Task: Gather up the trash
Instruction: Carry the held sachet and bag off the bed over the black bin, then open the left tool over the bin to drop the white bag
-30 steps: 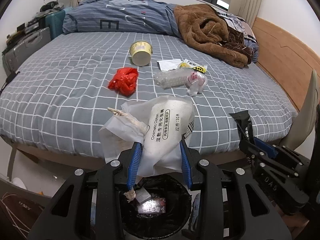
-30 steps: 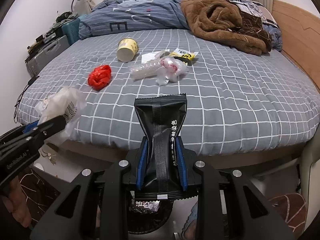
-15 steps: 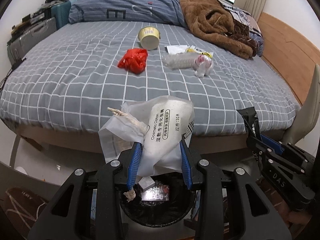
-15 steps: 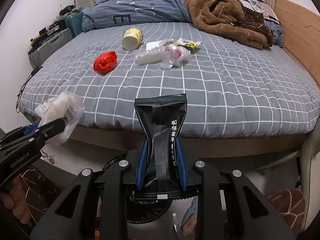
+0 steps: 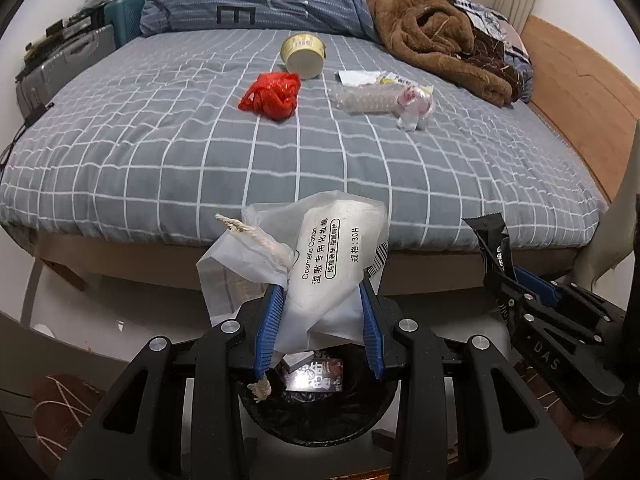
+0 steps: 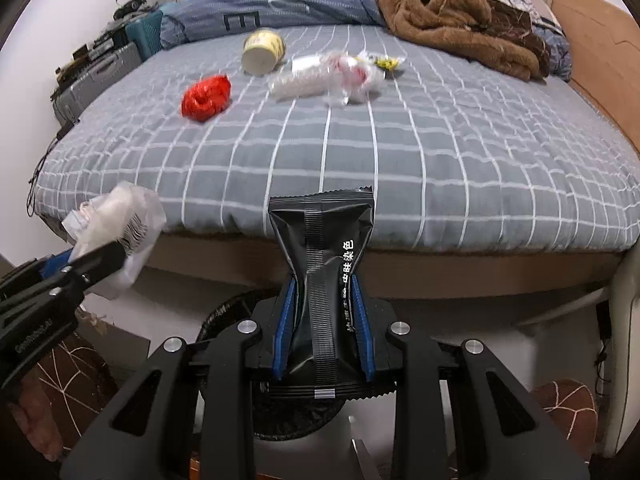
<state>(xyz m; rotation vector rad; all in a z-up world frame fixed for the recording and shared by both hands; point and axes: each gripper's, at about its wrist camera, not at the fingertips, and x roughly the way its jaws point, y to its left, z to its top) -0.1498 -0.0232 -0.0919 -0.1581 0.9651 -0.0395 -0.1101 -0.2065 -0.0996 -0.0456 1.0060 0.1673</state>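
My left gripper (image 5: 318, 330) is shut on a white cosmetic-cotton bag (image 5: 320, 264) with a rope drawstring. It hangs over a black round bin (image 5: 312, 412) on the floor, which holds a few wrappers. My right gripper (image 6: 324, 332) is shut on a black sachet (image 6: 322, 264), also above the bin (image 6: 224, 316). In the left wrist view the right gripper (image 5: 520, 280) shows at the right with the sachet (image 5: 490, 240); in the right wrist view the left gripper (image 6: 80, 264) shows at the left with the white bag (image 6: 120, 220). On the bed lie a red bag (image 5: 272, 96), a paper cup (image 5: 302, 56), clear plastic wrapping (image 5: 380, 100) and a yellow wrapper (image 5: 394, 79).
The grey checked bed (image 5: 280, 168) fills the view beyond the bin, with a brown blanket (image 5: 436, 40) and blue duvet (image 5: 260, 4) at its far end. Suitcases (image 5: 64, 60) stand at the left wall. A wooden headboard (image 5: 580, 92) runs along the right.
Both grippers have sunk toward the bin with their loads still held; the bed now sits higher and larger in both views. The jaws have not moved.
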